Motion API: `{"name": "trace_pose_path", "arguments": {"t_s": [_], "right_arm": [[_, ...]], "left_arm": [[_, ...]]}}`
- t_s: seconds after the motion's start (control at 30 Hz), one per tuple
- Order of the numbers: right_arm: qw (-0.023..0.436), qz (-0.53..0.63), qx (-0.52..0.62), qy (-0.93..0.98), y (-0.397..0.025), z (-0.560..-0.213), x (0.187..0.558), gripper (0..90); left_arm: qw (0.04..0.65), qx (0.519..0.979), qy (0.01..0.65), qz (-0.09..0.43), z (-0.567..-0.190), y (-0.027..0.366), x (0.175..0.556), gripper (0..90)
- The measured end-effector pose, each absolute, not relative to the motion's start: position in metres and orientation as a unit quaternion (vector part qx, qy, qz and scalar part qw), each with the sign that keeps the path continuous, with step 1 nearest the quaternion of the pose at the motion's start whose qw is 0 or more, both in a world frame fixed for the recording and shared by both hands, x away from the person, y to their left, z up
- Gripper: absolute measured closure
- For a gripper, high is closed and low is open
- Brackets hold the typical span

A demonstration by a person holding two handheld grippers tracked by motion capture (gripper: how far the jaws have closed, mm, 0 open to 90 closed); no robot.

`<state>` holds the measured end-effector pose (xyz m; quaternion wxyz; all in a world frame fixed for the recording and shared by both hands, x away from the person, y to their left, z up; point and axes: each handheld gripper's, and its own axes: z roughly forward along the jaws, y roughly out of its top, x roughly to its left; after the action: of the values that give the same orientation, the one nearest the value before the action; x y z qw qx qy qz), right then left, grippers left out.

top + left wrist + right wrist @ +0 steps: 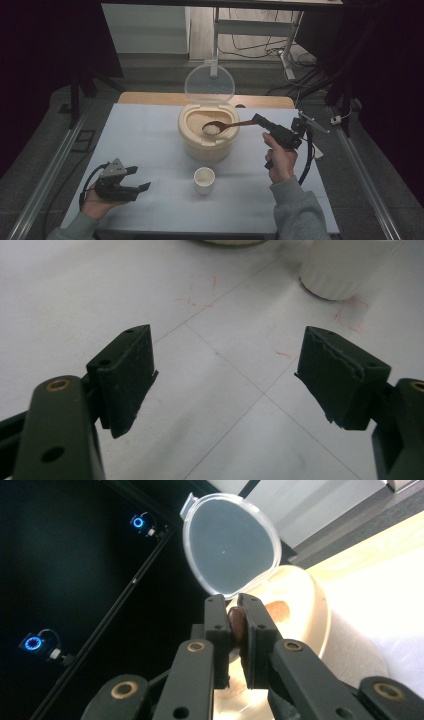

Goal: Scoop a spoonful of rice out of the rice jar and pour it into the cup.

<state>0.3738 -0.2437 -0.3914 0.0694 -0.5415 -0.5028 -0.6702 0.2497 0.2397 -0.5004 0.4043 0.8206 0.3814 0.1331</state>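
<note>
Centrally, spoon [225,126]: wooden, loaded with white rice, held over the open cream rice container [206,145].
Right gripper [261,120]: jaws clamped on the spoon's handle.
Cup [204,180]: white, just in front of the container.
Left gripper [138,178]: jaws wide apart, left of the cup.

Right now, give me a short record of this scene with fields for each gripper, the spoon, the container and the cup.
right gripper: shut on the handle of the wooden spoon
wooden spoon: bowl loaded with white rice, held over the open container
rice container: cream coloured, clear lid hinged up at the back
white cup: upright on the table, in front of the container, apart from it
left gripper: open, holding nothing, low over the table at the left
</note>
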Motion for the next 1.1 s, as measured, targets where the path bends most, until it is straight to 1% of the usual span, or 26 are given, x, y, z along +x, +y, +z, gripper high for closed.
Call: {"name": "trace_pose_path", "arguments": {"t_s": [0.27,0.6,0.83,1.1], "right_arm": [[0.091,-0.665,-0.532,-0.517,-0.249,-0.396,0.351,82.8],[0.106,-0.637,-0.532,-0.547,-0.253,-0.417,0.327,82.7],[0.1,-0.607,-0.539,-0.576,-0.25,-0.43,0.325,82.7],[0.067,-0.58,-0.535,-0.61,-0.239,-0.427,0.33,82.7]], "left_arm": [[0.404,0.821,0.381,0.131,-0.501,0.24,0.25,22.8],[0.401,0.823,0.379,0.131,-0.501,0.238,0.25,22.7],[0.4,0.825,0.378,0.131,-0.502,0.237,0.25,22.7],[0.4,0.825,0.377,0.13,-0.502,0.238,0.251,22.7]]}}
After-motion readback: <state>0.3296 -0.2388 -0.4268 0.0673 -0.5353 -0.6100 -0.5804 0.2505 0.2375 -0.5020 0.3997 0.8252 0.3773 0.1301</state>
